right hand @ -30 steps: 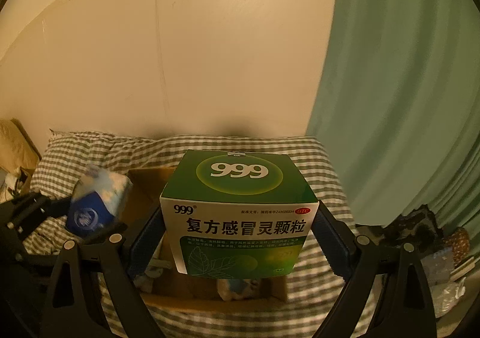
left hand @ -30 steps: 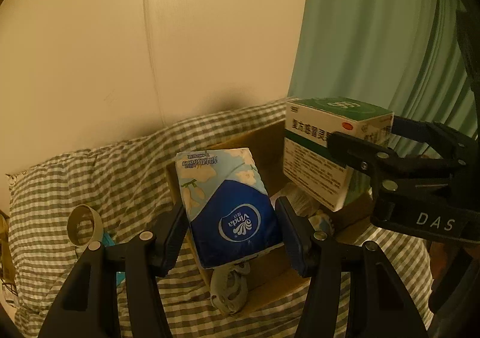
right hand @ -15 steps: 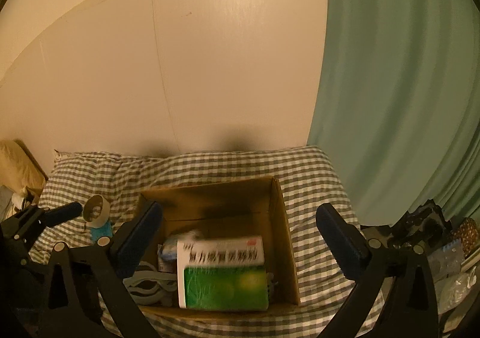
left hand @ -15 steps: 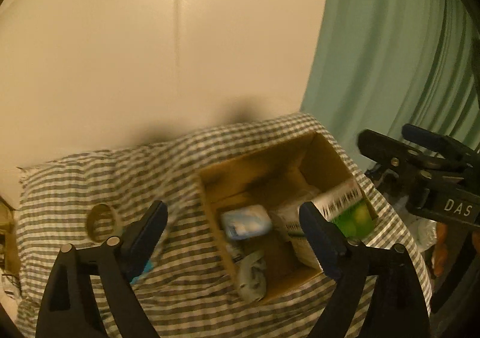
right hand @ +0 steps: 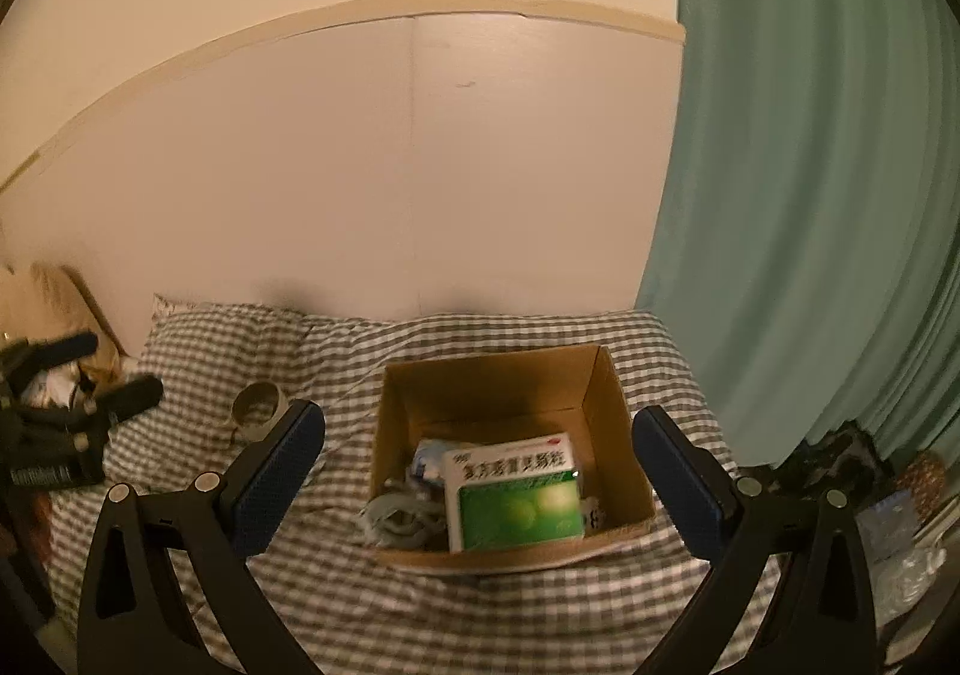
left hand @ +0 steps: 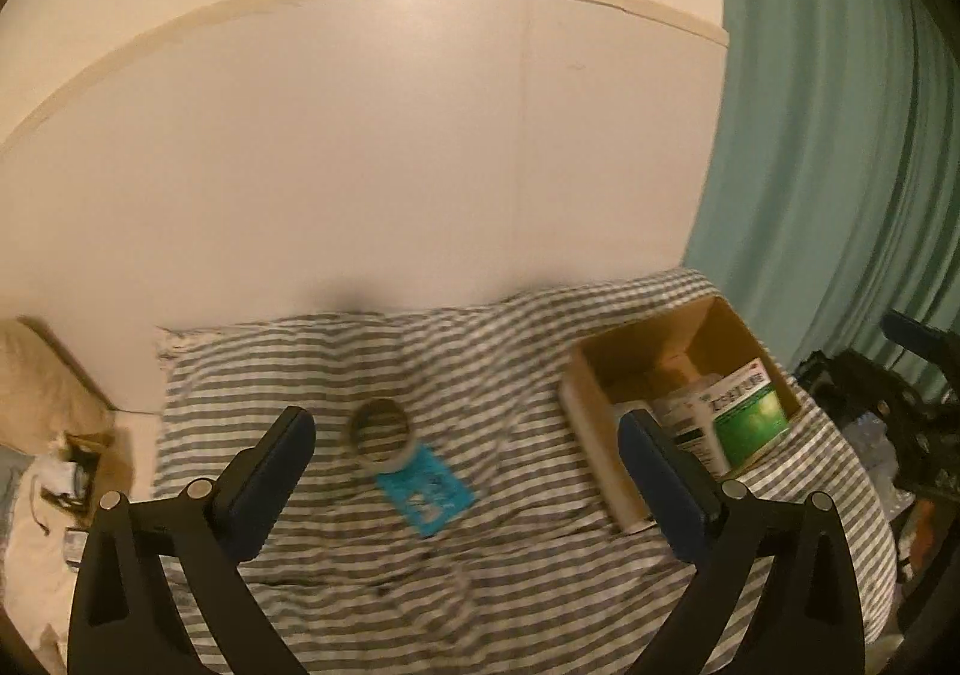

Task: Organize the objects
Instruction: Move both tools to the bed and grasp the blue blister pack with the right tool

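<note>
Both tools hang released over the checked bed, the box already holding goods.

Your left tool (left hand: 465,456) is spread wide with nothing gripped; straight ahead between its fingers lie a tape roll (left hand: 381,431) and, touching it on the near side, a blue packet (left hand: 425,491) on the bedcover (left hand: 336,369). The cardboard box (left hand: 591,429) sits off its right finger. Your right tool (right hand: 477,456) is likewise spread and bare, the box (right hand: 498,381) directly ahead between its fingers, a green medicine carton (right hand: 516,498) lying inside beside grey and white items too blurred to name. A green curtain (right hand: 810,195) hangs to the right, a pale wall panel (right hand: 360,165) beyond.
</note>
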A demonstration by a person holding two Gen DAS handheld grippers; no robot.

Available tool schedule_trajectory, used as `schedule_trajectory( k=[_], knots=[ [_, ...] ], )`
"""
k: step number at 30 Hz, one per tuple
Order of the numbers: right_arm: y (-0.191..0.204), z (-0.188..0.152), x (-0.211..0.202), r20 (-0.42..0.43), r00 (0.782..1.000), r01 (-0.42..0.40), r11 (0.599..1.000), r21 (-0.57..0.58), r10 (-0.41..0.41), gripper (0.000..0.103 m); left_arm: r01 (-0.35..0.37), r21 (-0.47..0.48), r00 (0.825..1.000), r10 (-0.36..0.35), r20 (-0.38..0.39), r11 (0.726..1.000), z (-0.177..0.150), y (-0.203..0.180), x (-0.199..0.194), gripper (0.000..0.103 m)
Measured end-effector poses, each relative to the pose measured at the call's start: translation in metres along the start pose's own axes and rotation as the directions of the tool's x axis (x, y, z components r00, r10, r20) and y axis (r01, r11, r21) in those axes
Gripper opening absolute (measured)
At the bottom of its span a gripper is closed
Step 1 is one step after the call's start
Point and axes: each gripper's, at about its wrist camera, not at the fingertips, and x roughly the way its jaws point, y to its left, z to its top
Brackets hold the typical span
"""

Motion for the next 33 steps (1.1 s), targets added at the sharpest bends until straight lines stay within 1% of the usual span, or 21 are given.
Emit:
schedule_trajectory(
  k=[4, 6, 9, 13, 15, 19, 23, 28, 31, 33],
  knots=[
    [0.033, -0.009, -0.026, 0.029, 0.999, -0.011, 0.998, -0.056, 0.013, 0.103, -0.036, -0.015, 0.999, 0.037, 0.032, 0.999, -0.005, 0.035, -0.024, 0.103],
    [0.048, -0.010, -0.031, 0.040, 0.999, -0.007, 0.997, -0.080, 0.010, 0.103, -0.052, -0.018, 0.998, 0.053, 0.047, 0.998, -0.010, 0.049, -0.032, 0.103],
    [0.074, -0.017, -0.031, 0.032, 0.999, -0.023, 0.994, -0.102, 0.026, 0.103, -0.081, -0.025, 0.995, 0.082, 0.060, 0.996, -0.023, 0.068, -0.037, 0.103],
    [0.115, -0.021, -0.013, -0.002, 0.997, -0.073, 0.990, -0.116, 0.074, 0.103, -0.112, -0.049, 0.993, 0.114, 0.032, 0.992, -0.047, 0.096, -0.024, 0.103],
    [0.139, -0.028, 0.004, -0.031, 0.996, -0.092, 0.987, -0.135, 0.089, 0.103, -0.136, -0.066, 0.991, 0.137, 0.009, 0.988, -0.062, 0.110, -0.012, 0.103],
    [0.172, -0.043, 0.042, -0.096, 0.989, -0.121, 0.981, -0.148, 0.108, 0.103, -0.161, -0.110, 0.987, 0.158, -0.039, 0.981, -0.093, 0.136, 0.017, 0.103],
    [0.202, -0.066, 0.093, -0.168, 0.981, -0.127, 0.976, -0.179, 0.097, 0.103, -0.181, -0.133, 0.981, 0.169, -0.098, 0.974, -0.115, 0.157, 0.049, 0.103],
    [0.227, -0.088, 0.161, -0.258, 0.963, -0.139, 0.966, -0.220, 0.079, 0.101, -0.195, -0.125, 0.970, 0.172, -0.172, 0.973, -0.128, 0.171, 0.089, 0.103],
    [0.237, -0.094, 0.208, -0.332, 0.942, -0.136, 0.959, -0.247, 0.048, 0.099, -0.207, -0.127, 0.966, 0.182, -0.184, 0.970, -0.130, 0.176, 0.108, 0.103],
    [0.239, -0.095, 0.233, -0.360, 0.932, -0.146, 0.959, -0.241, 0.051, 0.099, -0.209, -0.129, 0.964, 0.182, -0.195, 0.969, -0.132, 0.178, 0.119, 0.103]
  ],
)
